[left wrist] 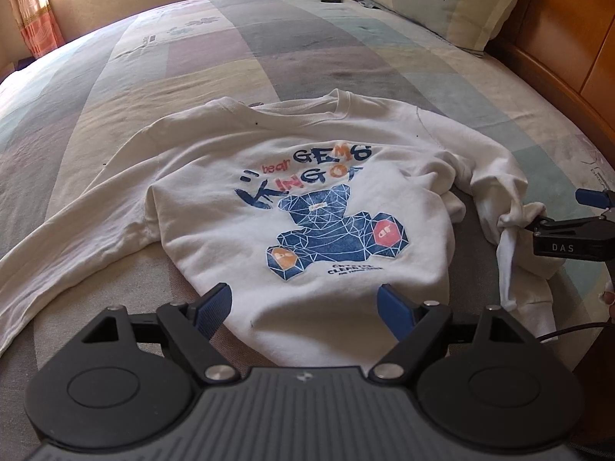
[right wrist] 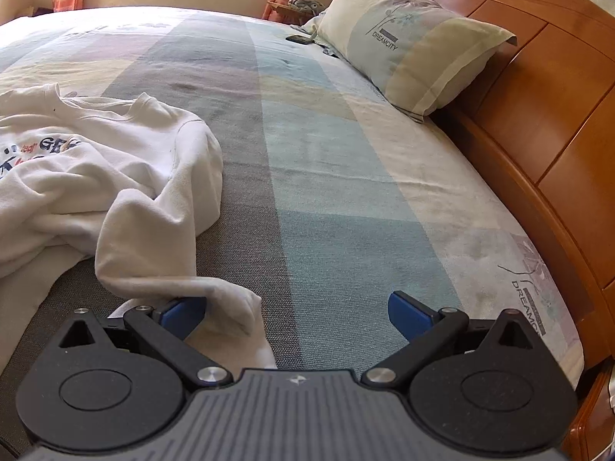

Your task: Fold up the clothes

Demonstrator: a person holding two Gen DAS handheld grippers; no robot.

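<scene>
None of it folded yet: the job sits at its very start, by my reading.
Bed (left wrist: 269, 50): big patchwork-print cover, wooden headboard (right wrist: 538, 96) along one edge, and it carries everything.
Pillow (right wrist: 403, 38): up against the headboard, well apart from the action.
Sweatshirt (left wrist: 307, 199): white, bear print up, collar pointing toward the far edge of the bed, body lying mostly flat near the near edge.
One sleeve (left wrist: 77, 238): stretched out loose and long toward the window-side edge, untouched.
Other sleeve (right wrist: 153, 230): bunched and twisted on the headboard side, its cuff end draped over one finger of the right gripper.
Left gripper (left wrist: 303, 311): hovers over the hem, fingers spread wide, nothing between them.
Right gripper (right wrist: 296, 315): fingers apart too; cloth rests against one pad only, so no pinch.
Done: garment laid out face up.
Left, as I judge it: straighten that crumpled sleeve, bring both sleeves in, fold the body.
</scene>
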